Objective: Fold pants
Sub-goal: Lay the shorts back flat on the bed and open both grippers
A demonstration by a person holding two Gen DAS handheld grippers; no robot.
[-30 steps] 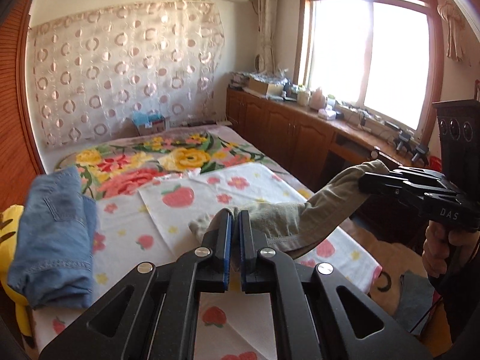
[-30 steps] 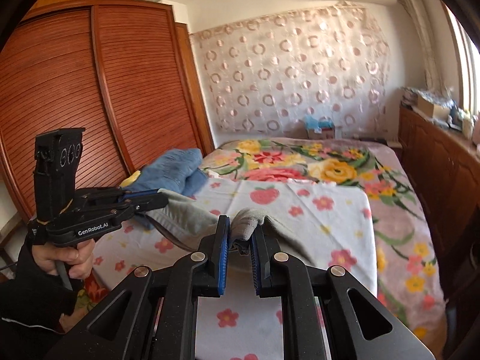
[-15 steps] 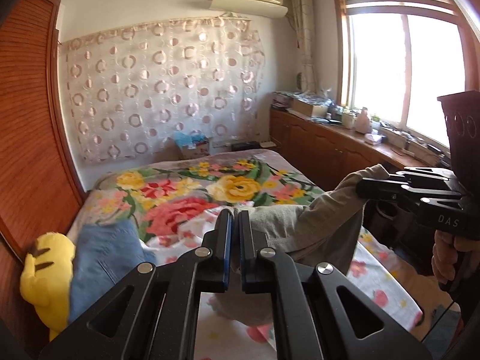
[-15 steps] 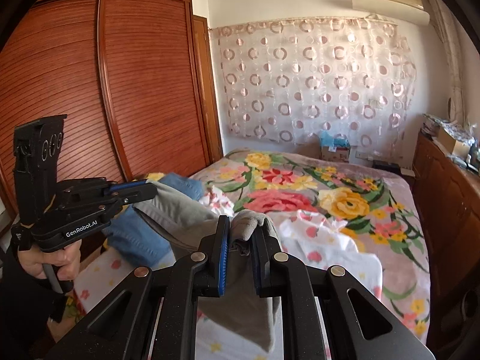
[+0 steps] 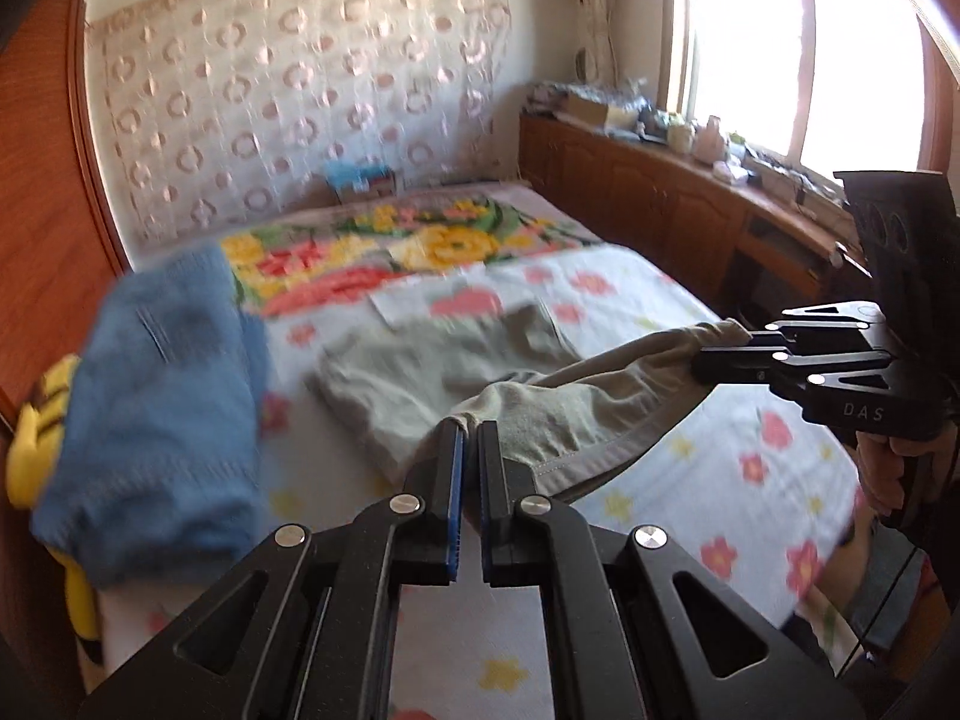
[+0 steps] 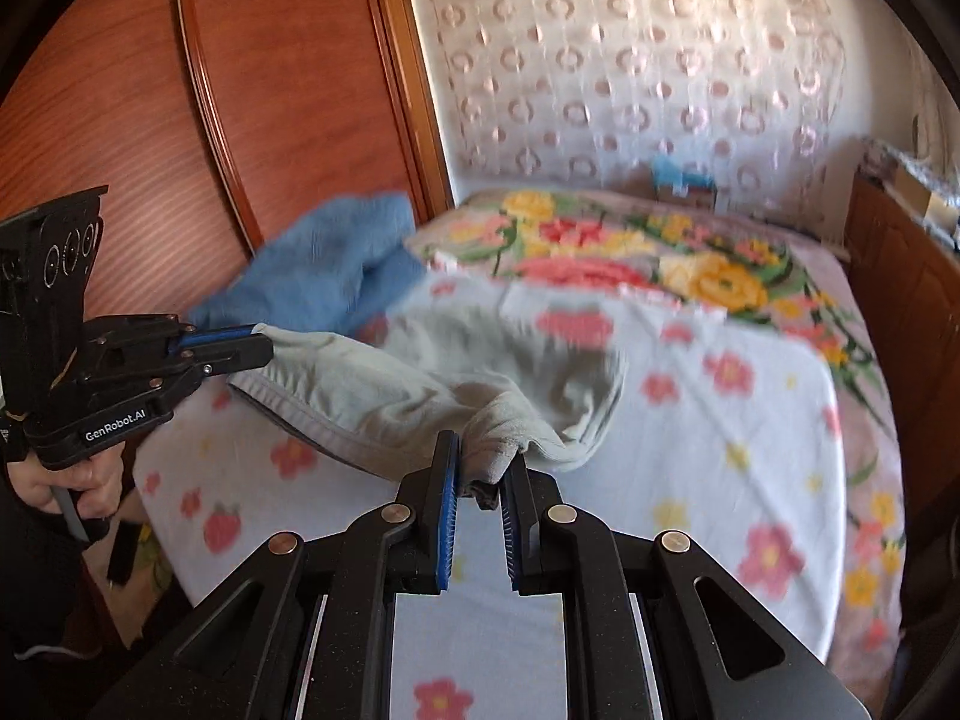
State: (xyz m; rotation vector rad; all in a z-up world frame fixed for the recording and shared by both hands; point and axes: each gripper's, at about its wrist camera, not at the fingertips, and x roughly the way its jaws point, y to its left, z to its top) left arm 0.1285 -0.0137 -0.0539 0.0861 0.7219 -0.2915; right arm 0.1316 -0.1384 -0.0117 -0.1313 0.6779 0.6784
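Grey-green pants (image 5: 420, 372) lie spread on the flowered sheet of the bed, with the near edge held up between both grippers. My left gripper (image 5: 470, 438) is shut on one corner of that edge; it also shows at the left of the right wrist view (image 6: 258, 339). My right gripper (image 6: 483, 450) is shut on the other corner, and it shows at the right of the left wrist view (image 5: 744, 339). The pants (image 6: 480, 372) sag in a band between the two grippers, just above the bed.
Folded blue jeans (image 5: 162, 390) lie on the bed's left side over a yellow plush toy (image 5: 42, 426). A wooden wardrobe (image 6: 180, 120) stands to the left. A low wooden cabinet (image 5: 660, 204) with clutter runs under the window at the right.
Both grippers came down from a raised hold toward the bed. The pants, which hung in the air, now lie mostly flat on the sheet with only the near edge lifted.
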